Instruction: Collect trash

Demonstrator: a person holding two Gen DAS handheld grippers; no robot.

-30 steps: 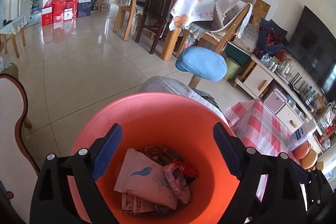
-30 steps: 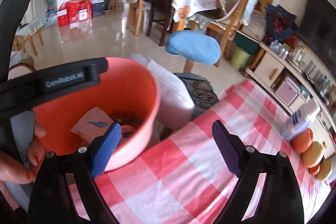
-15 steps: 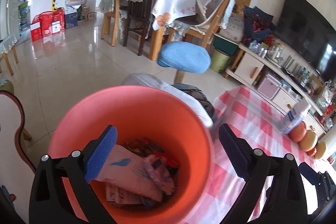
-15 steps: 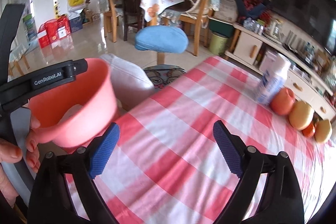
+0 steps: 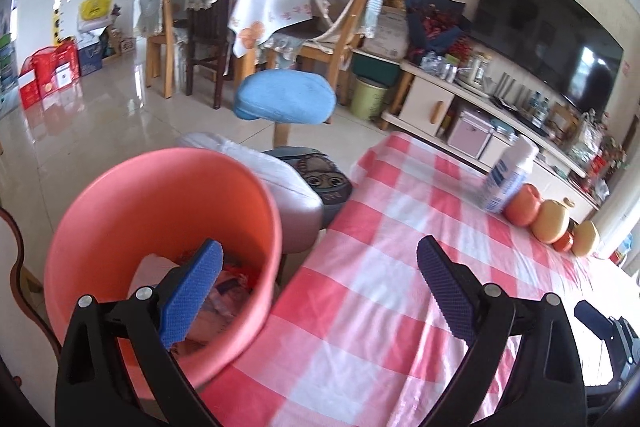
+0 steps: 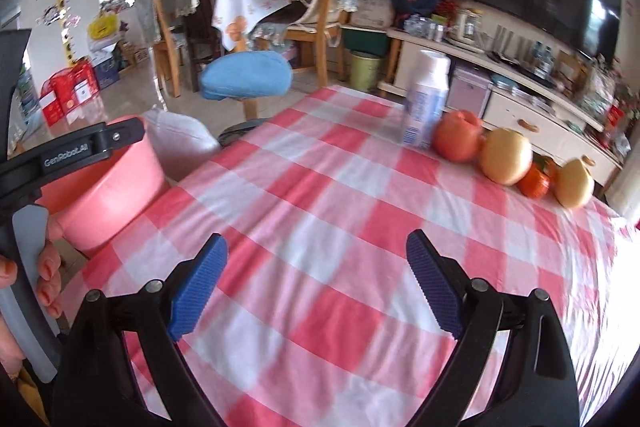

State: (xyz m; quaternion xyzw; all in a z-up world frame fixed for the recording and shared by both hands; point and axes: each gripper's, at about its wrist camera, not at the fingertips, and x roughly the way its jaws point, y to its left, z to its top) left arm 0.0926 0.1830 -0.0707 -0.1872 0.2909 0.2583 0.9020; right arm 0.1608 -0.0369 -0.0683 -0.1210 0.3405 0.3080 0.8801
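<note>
An orange-pink trash bin (image 5: pixel 120 219) stands beside the left edge of the table with the red-and-white checked cloth (image 5: pixel 380 287). Crumpled wrappers and paper (image 5: pixel 224 291) lie inside it. My left gripper (image 5: pixel 316 291) is open and empty, its left finger over the bin's mouth and its right finger over the cloth. My right gripper (image 6: pixel 316 287) is open and empty above the cloth (image 6: pixel 320 227). The bin (image 6: pixel 104 187) shows at the left of the right wrist view, behind the left gripper's body (image 6: pixel 68 151).
A white spray bottle (image 6: pixel 424 99) and several round fruits (image 6: pixel 504 157) stand along the table's far right edge. A grey cushioned seat (image 5: pixel 280 187) and a blue stool (image 5: pixel 284 103) stand beyond the bin. Dining chairs, a TV cabinet and a tiled floor lie farther back.
Both grippers have swung right, away from the bin and over the table. The bin has slid from the middle to the left of both views. Both stay open and empty.
</note>
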